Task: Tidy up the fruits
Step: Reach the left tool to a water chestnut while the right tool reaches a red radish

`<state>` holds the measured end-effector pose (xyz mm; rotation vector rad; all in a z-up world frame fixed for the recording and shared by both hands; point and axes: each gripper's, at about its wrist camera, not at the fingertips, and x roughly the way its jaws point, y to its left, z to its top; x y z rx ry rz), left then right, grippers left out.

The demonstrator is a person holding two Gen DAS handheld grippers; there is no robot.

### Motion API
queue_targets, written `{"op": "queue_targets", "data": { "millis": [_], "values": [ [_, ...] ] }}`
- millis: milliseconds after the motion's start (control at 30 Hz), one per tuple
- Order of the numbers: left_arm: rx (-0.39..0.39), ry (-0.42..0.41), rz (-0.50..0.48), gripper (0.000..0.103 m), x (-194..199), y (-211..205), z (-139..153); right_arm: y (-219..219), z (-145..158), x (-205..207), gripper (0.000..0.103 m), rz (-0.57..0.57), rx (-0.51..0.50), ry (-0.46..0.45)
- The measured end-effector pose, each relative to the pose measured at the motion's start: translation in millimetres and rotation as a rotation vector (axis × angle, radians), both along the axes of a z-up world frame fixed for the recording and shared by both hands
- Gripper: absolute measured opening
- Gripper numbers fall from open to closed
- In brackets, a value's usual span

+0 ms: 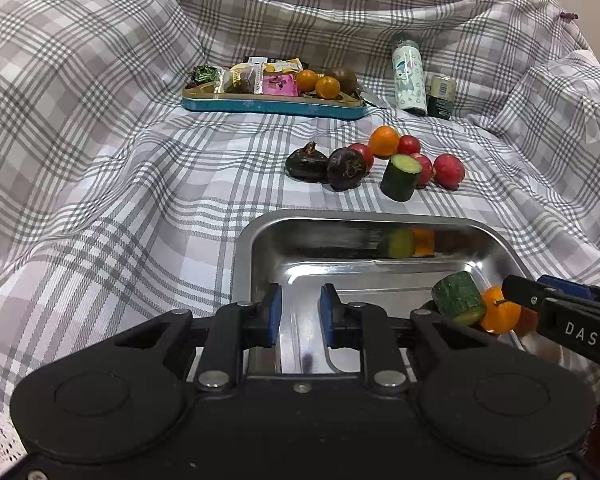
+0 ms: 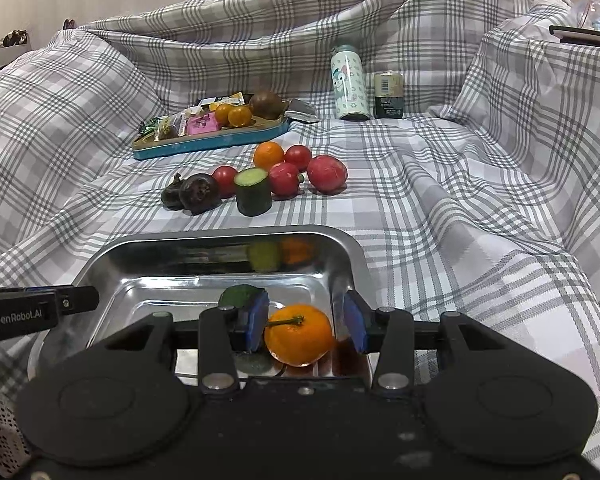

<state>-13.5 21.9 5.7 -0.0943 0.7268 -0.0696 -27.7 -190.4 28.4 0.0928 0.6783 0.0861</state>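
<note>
Between our right gripper's (image 2: 306, 326) narrowly parted pads sat the orange (image 2: 299, 334), already inside the steel tray (image 2: 228, 236) beside a cucumber piece (image 2: 242, 295), so we judged backing straight off safest, our left gripper (image 1: 299, 314) empty and slightly open.

My left gripper (image 1: 298, 316) and right gripper (image 2: 306, 328) are matte black plastic with blue pads, silver pivot screws and round embossed discs; I read white "DAS" and "GenRobot.AI" lettering on their side fingers
</note>
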Motion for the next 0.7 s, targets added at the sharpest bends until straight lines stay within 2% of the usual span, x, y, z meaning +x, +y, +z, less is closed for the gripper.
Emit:
{"op": "queue_targets", "data": {
  "millis": [400, 700],
  "values": [
    [0.033, -0.023, 0.000, 0.032, -4.3, -4.5, 2.8, -3.4, 0.0, 1.1, 0.045, -0.023, 0.022, 0.010],
    [0.061, 0.016, 0.029, 0.032, 6.8, -5.8, 6.0, -4.1, 4.3, 5.3, 0.045, -0.033, 0.039, 0.028]
  ]
}}
